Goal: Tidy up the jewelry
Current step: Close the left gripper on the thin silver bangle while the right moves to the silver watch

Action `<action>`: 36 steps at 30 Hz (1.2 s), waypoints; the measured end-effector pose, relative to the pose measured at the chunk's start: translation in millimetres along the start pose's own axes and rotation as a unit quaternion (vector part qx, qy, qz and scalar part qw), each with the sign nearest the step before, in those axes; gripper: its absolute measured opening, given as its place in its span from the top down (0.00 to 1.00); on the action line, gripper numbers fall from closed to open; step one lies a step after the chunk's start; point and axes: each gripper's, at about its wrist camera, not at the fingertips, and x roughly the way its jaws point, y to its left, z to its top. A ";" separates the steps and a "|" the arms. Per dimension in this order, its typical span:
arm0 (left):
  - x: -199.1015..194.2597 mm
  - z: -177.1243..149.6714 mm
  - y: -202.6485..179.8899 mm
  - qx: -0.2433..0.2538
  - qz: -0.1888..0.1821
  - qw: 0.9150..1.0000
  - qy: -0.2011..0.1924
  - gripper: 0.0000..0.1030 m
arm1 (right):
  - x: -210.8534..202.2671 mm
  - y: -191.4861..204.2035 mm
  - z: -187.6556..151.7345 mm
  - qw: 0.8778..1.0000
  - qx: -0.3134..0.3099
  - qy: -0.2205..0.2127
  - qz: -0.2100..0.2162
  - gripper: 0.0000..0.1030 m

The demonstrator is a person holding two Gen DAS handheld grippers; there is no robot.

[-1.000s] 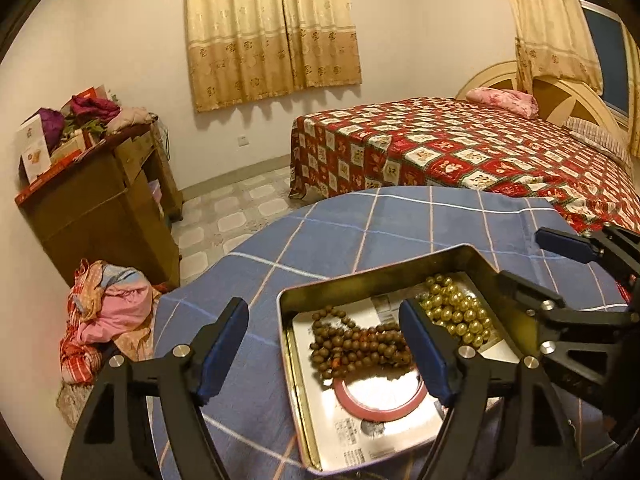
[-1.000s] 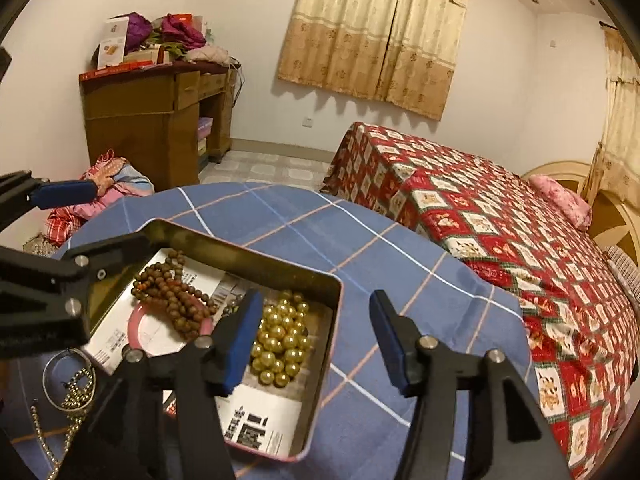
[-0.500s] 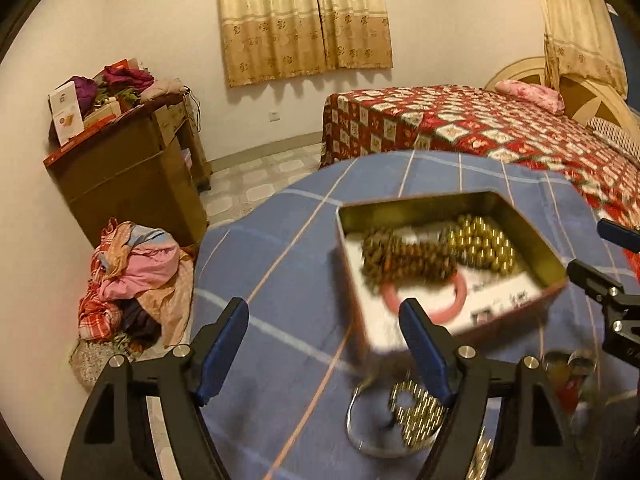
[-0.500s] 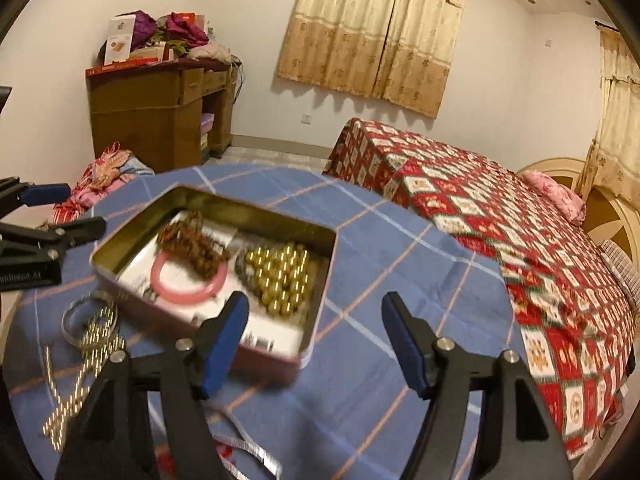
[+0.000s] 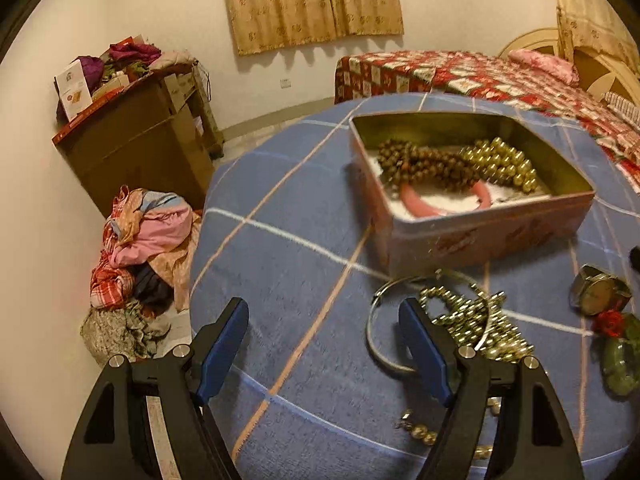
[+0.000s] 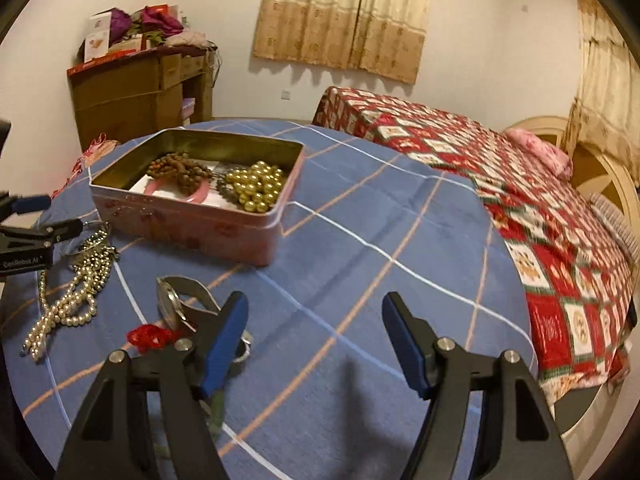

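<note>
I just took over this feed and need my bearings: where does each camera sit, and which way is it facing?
Left wrist: on the left claw, tilted down at the silver bangle and pearl strands before the tin; only its open fingers show.
Right wrist: on the right claw, facing bare blue tablecloth, watch beside its left finger; the left claw shows at the picture's left edge.
Shared: tin, pearls, watch, bed.

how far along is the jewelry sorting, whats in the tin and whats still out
Partly done. The tin already holds brown beads, gold beads and a pink bangle. Nothing is in hand: the left gripper and right gripper are both empty. Still out on the cloth: pearl strands, a metal bangle, a watch and a red piece.
</note>
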 end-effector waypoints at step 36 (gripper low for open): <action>-48.8 5.7 -2.9 0.003 -0.057 0.996 -0.070 0.99 | -7.0 4.4 -3.9 0.999 0.016 -0.014 0.038 0.24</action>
